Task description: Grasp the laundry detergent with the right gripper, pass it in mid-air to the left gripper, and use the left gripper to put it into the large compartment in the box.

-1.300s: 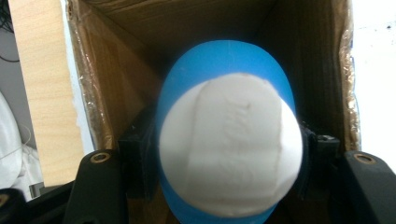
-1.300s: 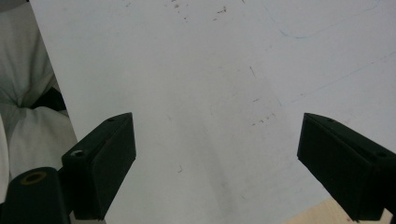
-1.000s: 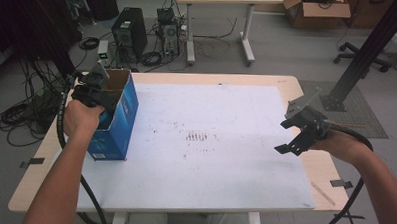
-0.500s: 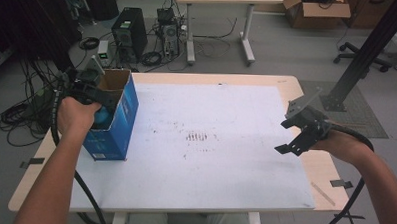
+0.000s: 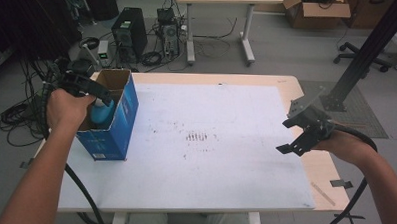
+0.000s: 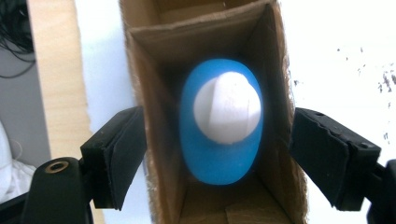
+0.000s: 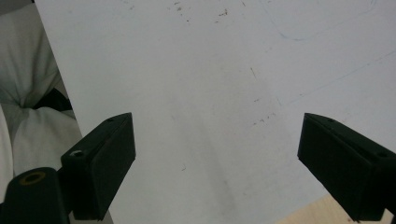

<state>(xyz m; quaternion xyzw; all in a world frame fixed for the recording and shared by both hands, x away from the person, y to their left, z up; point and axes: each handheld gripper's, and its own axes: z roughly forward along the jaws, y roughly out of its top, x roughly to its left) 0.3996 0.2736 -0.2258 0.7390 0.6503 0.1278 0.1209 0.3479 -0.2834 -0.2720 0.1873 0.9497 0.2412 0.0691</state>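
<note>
A blue cardboard box (image 5: 117,124) stands open-topped on the left of the white board (image 5: 210,157). Inside it a blue bottle with a white cap (image 6: 220,121) stands upright, also seen from above (image 5: 102,112). My left gripper (image 5: 103,95) hovers over the box mouth. Its jaws have just been opening and stand open (image 6: 219,154), one on each side of the box walls (image 6: 156,140), with the pads touching nothing. My right gripper (image 5: 284,136) hangs open over the board's right edge, with nothing between its jaws (image 7: 217,158).
The wooden table (image 5: 329,171) shows around the board. On the floor beyond are computer towers (image 5: 129,32), cables and a second table (image 5: 220,0). A black pole on a base (image 5: 361,57) stands at the right. The person's light clothing (image 7: 28,93) lies off the board's near edge.
My left gripper has risen out of the box and its jaws have opened, letting go of the blue bottle, which stays in the box. The right gripper has not moved.
</note>
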